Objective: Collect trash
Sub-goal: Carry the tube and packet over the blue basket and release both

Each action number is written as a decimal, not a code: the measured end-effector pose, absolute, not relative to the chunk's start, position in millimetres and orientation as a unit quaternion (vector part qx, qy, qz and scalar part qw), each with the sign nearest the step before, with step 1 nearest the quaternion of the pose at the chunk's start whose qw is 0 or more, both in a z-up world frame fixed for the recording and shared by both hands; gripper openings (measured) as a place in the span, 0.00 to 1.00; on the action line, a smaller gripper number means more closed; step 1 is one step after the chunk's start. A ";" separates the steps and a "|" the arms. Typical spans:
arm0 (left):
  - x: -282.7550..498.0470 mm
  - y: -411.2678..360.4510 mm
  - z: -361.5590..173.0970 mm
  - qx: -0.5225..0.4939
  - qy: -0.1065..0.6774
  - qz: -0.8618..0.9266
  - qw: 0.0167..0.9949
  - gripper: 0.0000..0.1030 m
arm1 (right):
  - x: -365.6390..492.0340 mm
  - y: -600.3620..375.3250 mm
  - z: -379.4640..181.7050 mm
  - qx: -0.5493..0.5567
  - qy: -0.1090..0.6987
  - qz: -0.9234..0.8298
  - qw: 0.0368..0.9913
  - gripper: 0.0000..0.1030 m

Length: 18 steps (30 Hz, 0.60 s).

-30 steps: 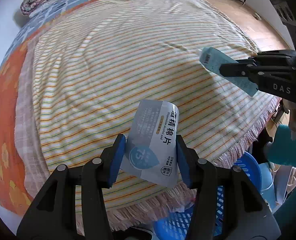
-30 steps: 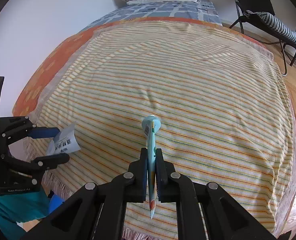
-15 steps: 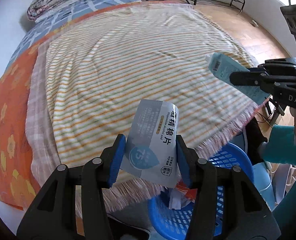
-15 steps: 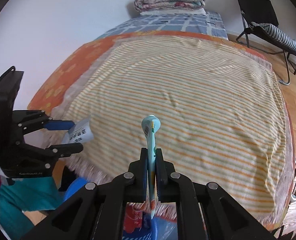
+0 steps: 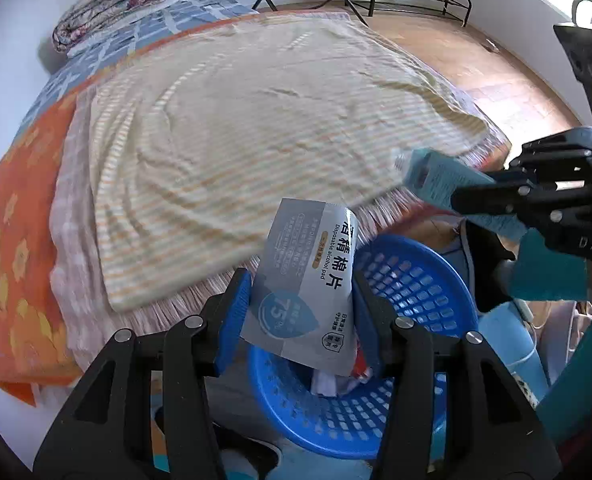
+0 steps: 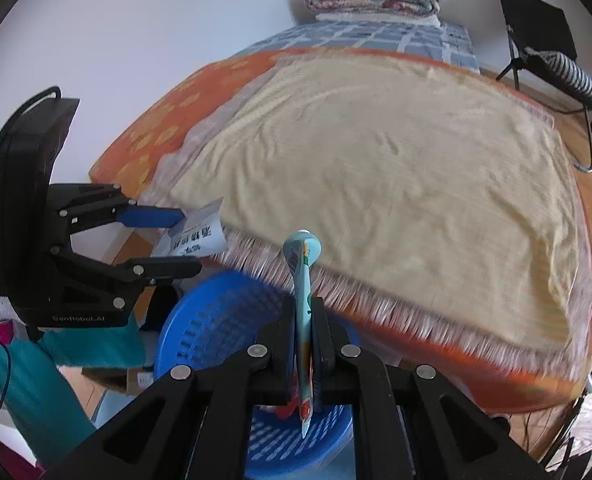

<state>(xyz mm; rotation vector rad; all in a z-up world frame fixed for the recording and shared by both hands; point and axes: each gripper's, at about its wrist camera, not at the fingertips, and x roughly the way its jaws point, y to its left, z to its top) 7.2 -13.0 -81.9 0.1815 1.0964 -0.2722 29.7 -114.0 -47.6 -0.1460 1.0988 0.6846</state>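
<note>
**Both pieces of trash over the basket rim, release pending**

My left gripper [image 5: 300, 312] is clamped half-wide on the wipe pack [image 5: 310, 280]; blue pads press its two side edges, pack upright, top leaning away from me. My right gripper [image 6: 305, 338] is pinched nearly closed on the flat tube [image 6: 304, 312], held edge-on, cap end up and forward, tail hanging below the pads.

Key relation: the basket [image 5: 416, 280] sits on the floor at the foot of the bed [image 5: 256, 120], just past the fringe. In the left view the pack's lower edge overlaps the basket opening, with the near rim beneath the jaws. In the right view the tube's tail hangs over the basket interior [image 6: 224, 320]; its long axis runs roughly vertical, so it should drop tail first.

Judgement: both hands are about equally near; the right looks more centred over the opening, the left closer to the bed-side rim. The pack is wide, so a small shift toward the basket centre before letting go would lower the risk of it catching the rim. Some trash already lies in the basket
</note>
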 end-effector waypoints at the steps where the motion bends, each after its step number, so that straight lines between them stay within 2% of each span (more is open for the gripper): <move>1: 2.7 -14.6 -84.1 0.084 0.520 -0.130 0.840 0.49 | 24.5 -114.3 -50.7 -0.069 0.514 0.320 0.793 0.04; 15: -28.2 -22.2 -112.3 0.077 0.542 -0.136 0.825 0.54 | -3.4 -118.7 -71.4 -0.063 0.537 0.324 0.777 0.07; 18: -30.4 -24.9 -114.3 0.081 0.543 -0.140 0.824 0.62 | -4.5 -118.1 -72.5 -0.063 0.537 0.323 0.777 0.10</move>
